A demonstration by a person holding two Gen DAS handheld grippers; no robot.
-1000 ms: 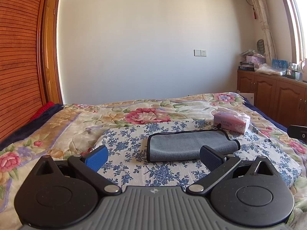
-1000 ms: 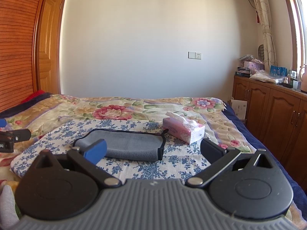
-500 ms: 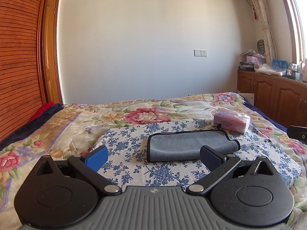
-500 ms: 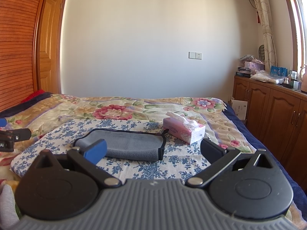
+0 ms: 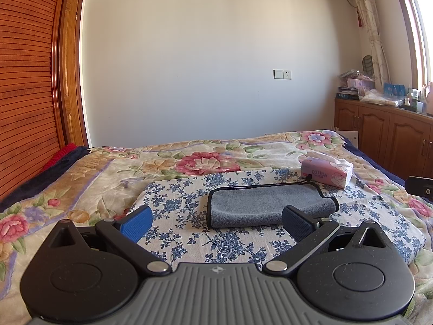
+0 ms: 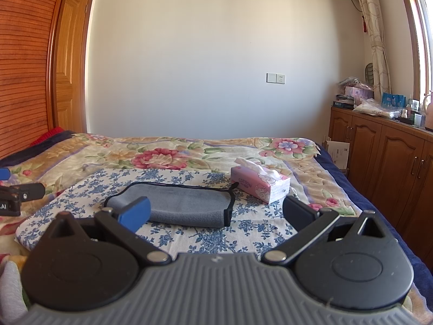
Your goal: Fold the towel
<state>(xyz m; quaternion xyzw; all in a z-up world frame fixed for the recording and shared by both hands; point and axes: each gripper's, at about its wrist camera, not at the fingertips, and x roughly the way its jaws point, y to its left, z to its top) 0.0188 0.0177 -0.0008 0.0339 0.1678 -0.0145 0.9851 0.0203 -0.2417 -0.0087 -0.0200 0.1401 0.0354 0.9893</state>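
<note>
A grey towel (image 5: 266,203) with a black hem lies folded on a blue-flowered cloth (image 5: 173,205) on the bed. It also shows in the right wrist view (image 6: 186,205). My left gripper (image 5: 216,223) is open and empty, held back from the towel's near edge. My right gripper (image 6: 216,214) is open and empty, also short of the towel, to its right side. Part of the left gripper (image 6: 16,195) shows at the left edge of the right wrist view, and part of the right gripper (image 5: 420,189) at the right edge of the left wrist view.
A pink tissue box (image 6: 259,184) stands just right of the towel; it also shows in the left wrist view (image 5: 326,172). The bed has a floral quilt (image 5: 211,159). Wooden cabinets (image 6: 384,157) with clutter line the right wall. A slatted wooden wardrobe (image 5: 24,94) is at left.
</note>
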